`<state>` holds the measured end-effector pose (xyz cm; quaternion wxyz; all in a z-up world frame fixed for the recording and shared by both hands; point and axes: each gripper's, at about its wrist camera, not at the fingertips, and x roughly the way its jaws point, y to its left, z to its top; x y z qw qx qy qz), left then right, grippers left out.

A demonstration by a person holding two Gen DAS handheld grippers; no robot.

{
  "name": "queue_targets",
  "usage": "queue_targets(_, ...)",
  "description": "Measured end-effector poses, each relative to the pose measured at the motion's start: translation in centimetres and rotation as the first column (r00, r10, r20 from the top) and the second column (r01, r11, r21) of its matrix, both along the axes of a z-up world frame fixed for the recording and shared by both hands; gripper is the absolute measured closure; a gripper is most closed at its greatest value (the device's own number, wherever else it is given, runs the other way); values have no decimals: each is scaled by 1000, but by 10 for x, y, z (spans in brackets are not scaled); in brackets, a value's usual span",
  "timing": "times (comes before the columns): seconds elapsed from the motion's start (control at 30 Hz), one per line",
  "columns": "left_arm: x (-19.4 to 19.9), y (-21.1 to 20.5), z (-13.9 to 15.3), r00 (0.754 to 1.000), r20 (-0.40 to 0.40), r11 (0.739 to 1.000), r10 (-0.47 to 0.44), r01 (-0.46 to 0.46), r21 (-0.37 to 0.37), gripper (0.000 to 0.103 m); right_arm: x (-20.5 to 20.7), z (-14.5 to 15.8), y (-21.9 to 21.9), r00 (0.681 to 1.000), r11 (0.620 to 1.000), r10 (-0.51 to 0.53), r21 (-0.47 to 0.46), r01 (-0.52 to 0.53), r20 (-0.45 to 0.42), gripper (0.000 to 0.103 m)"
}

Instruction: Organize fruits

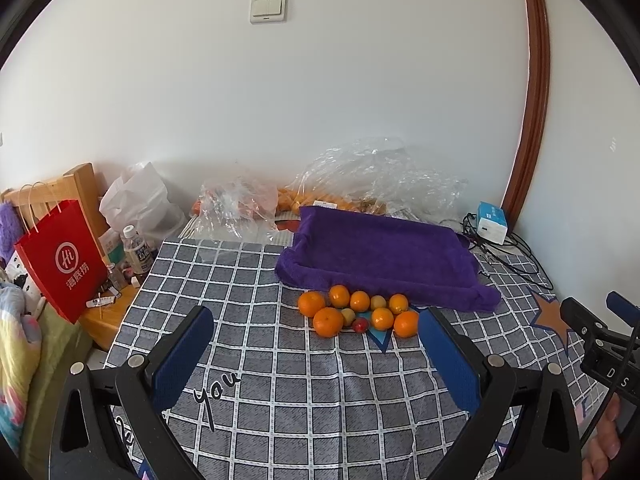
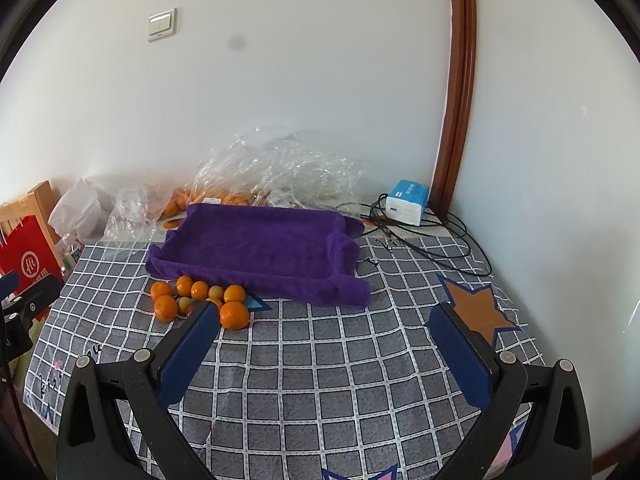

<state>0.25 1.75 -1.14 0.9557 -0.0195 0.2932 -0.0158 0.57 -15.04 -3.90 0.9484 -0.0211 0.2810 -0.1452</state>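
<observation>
Both pairs of jaws stood wide apart and held nothing. The left gripper (image 1: 316,352) hovered above the checked tablecloth (image 1: 280,400), its blue pads (image 1: 182,356) well short of the fruit. Straight ahead of those jaws, between the two fingers, lay the cluster of oranges (image 1: 328,322), packed close together and touching in places. Among them sat two small yellow-green fruits (image 1: 378,302) and one small red fruit (image 1: 361,325), whose kind could not be told. Just beyond the cluster, with its near rim touching the rearmost oranges, stood a tray draped in a purple towel (image 1: 380,252); nothing lay in it.

The right gripper (image 2: 324,350) hung over the same table, with the tray (image 2: 256,248) ahead of its jaws and slightly to the left. From that view the fruit sat ahead and left: the nearest orange (image 2: 234,315) lay just beside the tip of the left finger (image 2: 188,356), which hid part of the cluster behind it. An orange star printed on the cloth (image 2: 478,312) showed just past the right finger.

Beyond the tray, against the white wall, lay crumpled clear plastic bags (image 1: 380,172) with more orange fruit inside. To the far right of the left jaws sat a blue and white box (image 1: 492,222) amid black cables (image 1: 512,256). Off to the left stood a red paper bag (image 1: 64,260) and a water bottle (image 1: 136,250).
</observation>
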Motion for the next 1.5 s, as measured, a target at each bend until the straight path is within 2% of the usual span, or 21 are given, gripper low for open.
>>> queue_targets(0.57, 3, 2, -3, 1000, 6, 1000, 1, -1, -3, 0, 1, -5, 3, 1000, 1000, 16, 19, -17, 17, 0)
queue_targets(0.77, 13, 7, -12, 1000, -9, 1000, 0, 0, -12, 0, 11, -14, 7, 1000, 999, -3, -43, 4, 12, 0)
queue_targets(0.93, 25, 12, -24, 1000, -11, 1000, 4, -4, -22, 0, 31, -29, 8, 999, 999, 19, -25, -20, -27, 0)
queue_targets(1.13, 47, 22, -51, 998, -62, 999, 16, -19, -47, 0, 56, -57, 16, 995, 997, 55, -41, -58, -82, 2)
queue_targets(1.27, 64, 29, -72, 994, -105, 997, 17, -24, -67, 7, 73, -75, 17, 994, 998, 61, -16, -63, -92, 9)
queue_targets(1.4, 79, 32, -92, 990, -137, 998, 27, -34, -48, 10, 92, -96, 10, 987, 994, 92, 70, -83, -133, 11)
queue_targets(1.47, 87, 34, -99, 985, -174, 998, 13, -23, -54, 21, 101, -105, 9, 985, 994, 89, 80, -78, -147, 13)
queue_targets(1.5, 91, 35, -102, 982, -191, 998, 4, -16, -63, 22, 104, -109, 8, 986, 994, 80, 81, -68, -145, 13)
